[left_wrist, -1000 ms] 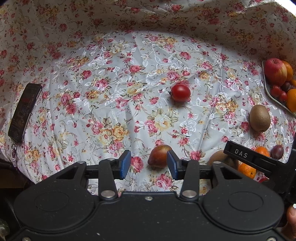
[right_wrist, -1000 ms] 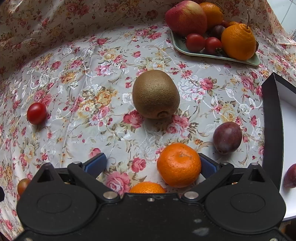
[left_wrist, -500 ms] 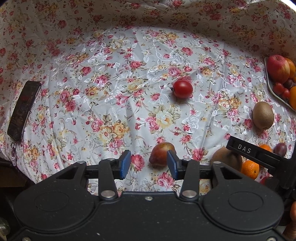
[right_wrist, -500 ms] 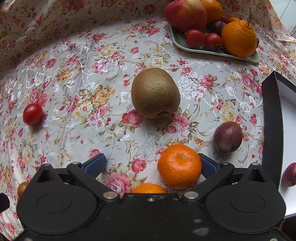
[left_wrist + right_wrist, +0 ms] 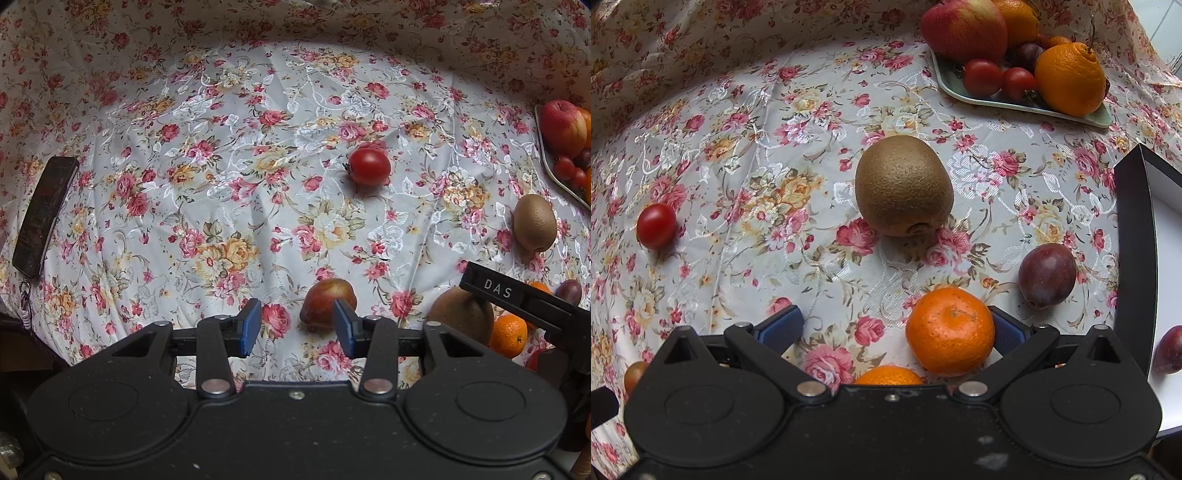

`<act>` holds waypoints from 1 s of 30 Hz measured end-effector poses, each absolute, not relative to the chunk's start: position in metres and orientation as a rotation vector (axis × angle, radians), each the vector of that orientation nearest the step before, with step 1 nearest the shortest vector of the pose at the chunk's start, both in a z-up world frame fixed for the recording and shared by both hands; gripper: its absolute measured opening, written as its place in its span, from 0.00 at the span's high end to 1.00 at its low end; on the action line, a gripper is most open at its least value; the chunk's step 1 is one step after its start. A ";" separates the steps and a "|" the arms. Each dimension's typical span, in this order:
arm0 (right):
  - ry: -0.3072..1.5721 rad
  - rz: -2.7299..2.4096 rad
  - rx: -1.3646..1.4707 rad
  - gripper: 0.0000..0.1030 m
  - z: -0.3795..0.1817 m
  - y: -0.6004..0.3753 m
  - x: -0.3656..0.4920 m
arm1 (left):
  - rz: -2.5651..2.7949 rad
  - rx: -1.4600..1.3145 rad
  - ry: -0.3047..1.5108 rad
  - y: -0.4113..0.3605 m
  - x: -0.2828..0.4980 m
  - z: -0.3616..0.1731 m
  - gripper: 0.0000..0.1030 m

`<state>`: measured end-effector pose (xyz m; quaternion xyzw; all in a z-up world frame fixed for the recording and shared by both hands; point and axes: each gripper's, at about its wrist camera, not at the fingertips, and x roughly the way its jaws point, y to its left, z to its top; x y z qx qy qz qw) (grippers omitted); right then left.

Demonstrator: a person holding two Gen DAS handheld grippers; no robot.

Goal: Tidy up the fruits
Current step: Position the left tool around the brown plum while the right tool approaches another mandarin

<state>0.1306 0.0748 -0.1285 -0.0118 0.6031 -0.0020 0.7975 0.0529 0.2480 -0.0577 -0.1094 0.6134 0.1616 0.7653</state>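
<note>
Fingers of the left gripper [image 5: 297,326] stand partly apart with nothing gripped; a small reddish-brown fruit [image 5: 328,302] lies on the flowered table [image 5: 229,177] just beyond them, close to the right pad. Fingers of the right gripper [image 5: 895,330] spread wide, a tangerine [image 5: 950,330] lying between them against the right pad, the left pad well clear. Ahead lie a kiwi [image 5: 904,185], a plum [image 5: 1047,275] and a cherry tomato [image 5: 656,226]; the fruit tray [image 5: 1015,103] sits at the far right.
</note>
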 end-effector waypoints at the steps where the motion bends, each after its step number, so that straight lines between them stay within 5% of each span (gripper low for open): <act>1: 1.291 -0.011 -0.020 0.00 -0.129 0.075 0.130 | 0.350 -0.233 1.334 0.247 0.053 -0.058 0.49; 11: 1.240 -0.033 0.006 0.00 -0.125 0.072 0.123 | 0.349 -0.232 1.333 0.249 0.054 -0.061 0.49; 16: 1.207 -0.047 0.022 0.21 -0.117 0.066 0.121 | 0.353 -0.242 1.333 0.252 0.053 -0.062 0.49; 21: 1.185 -0.075 0.032 0.56 -0.111 0.056 0.124 | 0.350 -0.243 1.339 0.250 0.054 -0.063 0.49; 30: 1.182 -0.049 0.017 0.56 -0.112 0.052 0.119 | 0.328 -0.250 1.356 0.243 0.056 -0.066 0.49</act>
